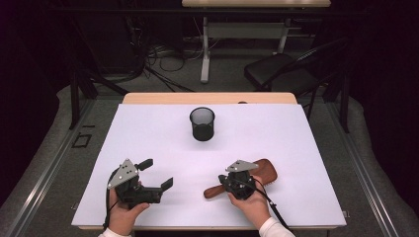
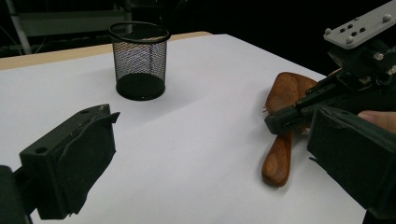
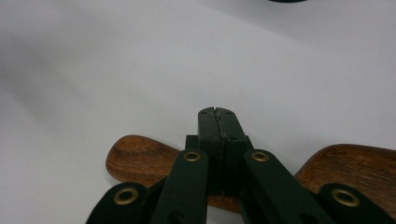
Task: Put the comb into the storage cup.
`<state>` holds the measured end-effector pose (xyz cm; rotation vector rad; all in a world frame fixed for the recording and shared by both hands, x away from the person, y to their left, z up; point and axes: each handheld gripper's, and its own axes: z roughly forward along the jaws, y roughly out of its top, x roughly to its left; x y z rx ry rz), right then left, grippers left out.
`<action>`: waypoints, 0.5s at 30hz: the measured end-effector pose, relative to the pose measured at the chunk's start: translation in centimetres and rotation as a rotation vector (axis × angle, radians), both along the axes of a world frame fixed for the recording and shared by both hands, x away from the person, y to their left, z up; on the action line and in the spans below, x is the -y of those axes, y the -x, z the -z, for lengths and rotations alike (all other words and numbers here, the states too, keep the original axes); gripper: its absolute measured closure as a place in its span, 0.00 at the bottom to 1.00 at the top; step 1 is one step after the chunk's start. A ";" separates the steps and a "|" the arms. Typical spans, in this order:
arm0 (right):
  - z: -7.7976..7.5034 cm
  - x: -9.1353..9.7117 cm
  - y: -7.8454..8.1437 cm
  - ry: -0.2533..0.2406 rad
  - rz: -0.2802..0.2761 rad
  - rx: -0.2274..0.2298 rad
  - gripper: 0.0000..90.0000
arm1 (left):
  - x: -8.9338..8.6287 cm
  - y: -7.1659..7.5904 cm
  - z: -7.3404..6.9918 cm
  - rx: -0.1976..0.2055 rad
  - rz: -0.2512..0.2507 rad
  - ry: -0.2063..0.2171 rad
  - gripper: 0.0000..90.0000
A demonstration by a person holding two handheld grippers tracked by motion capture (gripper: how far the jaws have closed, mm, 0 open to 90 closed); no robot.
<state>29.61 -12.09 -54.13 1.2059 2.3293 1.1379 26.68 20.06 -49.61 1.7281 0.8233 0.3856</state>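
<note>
Black jaws of the right gripper [image 3: 218,140] are clenched together across the narrow neck of the wooden brush [image 3: 140,158], whose handle runs off to one side of the claw and broad head to the other. Whether the pads truly pinch the wood or merely rest on it I cannot tell. Ahead of that claw, well apart, stands the black mesh cup [image 1: 202,123] on the white table [image 1: 296,138]. Off to its side the left gripper [image 1: 154,173] hangs released, jaws wide, nothing between them. A risk as I judge it: gripped at so thin a waist, the heavier head may pivot downward on lifting, or slip free.
</note>
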 end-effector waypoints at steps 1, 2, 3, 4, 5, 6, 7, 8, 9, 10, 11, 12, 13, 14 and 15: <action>0.1 -0.1 0.0 0.001 0.003 -0.004 1.00 | 0.0 0.0 0.0 -0.001 0.000 0.000 0.01; 0.2 -0.1 -0.1 0.005 0.002 -0.012 1.00 | 0.0 0.0 0.0 -0.002 -0.001 -0.004 0.01; 0.2 -0.2 0.0 0.011 0.003 -0.018 1.00 | 0.0 0.0 0.0 -0.002 -0.001 -0.005 0.01; 0.3 -0.3 0.0 0.012 0.001 -0.024 1.00 | 0.0 0.0 0.0 -0.003 0.003 -0.003 0.01; 0.3 -0.3 0.0 0.016 -0.001 -0.024 1.00 | 0.0 0.0 0.0 -0.004 0.003 -0.004 0.01; 0.4 -0.5 0.0 0.022 -0.003 -0.029 1.00 | 0.0 0.0 0.1 -0.005 0.002 -0.003 0.01; 0.5 -0.5 0.1 0.024 -0.005 -0.032 1.00 | 0.0 0.0 0.1 -0.005 0.003 0.000 0.01; 0.5 -0.5 0.1 0.027 -0.007 -0.037 1.00 | 0.0 0.0 0.1 -0.005 0.003 0.000 0.01; 0.5 -0.5 0.1 0.027 -0.007 -0.037 1.00 | 0.0 0.0 0.1 -0.004 0.001 0.000 0.01; 0.5 -0.6 0.1 0.026 -0.006 -0.036 1.00 | 0.0 0.0 0.1 -0.003 0.001 0.001 0.01; 0.5 -0.6 0.1 0.026 -0.008 -0.035 1.00 | 0.0 0.0 0.1 -0.004 0.000 0.003 0.01; 0.5 -0.6 0.2 0.027 -0.009 -0.036 1.00 | 0.0 0.0 0.1 -0.004 0.001 0.001 0.01; 0.5 -0.6 0.2 0.027 -0.009 -0.036 1.00 | 0.0 0.0 0.1 -0.004 0.001 0.001 0.01; 0.5 -0.6 0.2 0.028 -0.013 -0.035 1.00 | 0.0 0.0 0.1 -0.004 0.000 -0.002 0.01; 0.5 -0.6 0.2 0.028 -0.013 -0.035 1.00 | 0.1 0.0 0.2 -0.003 -0.002 -0.001 0.01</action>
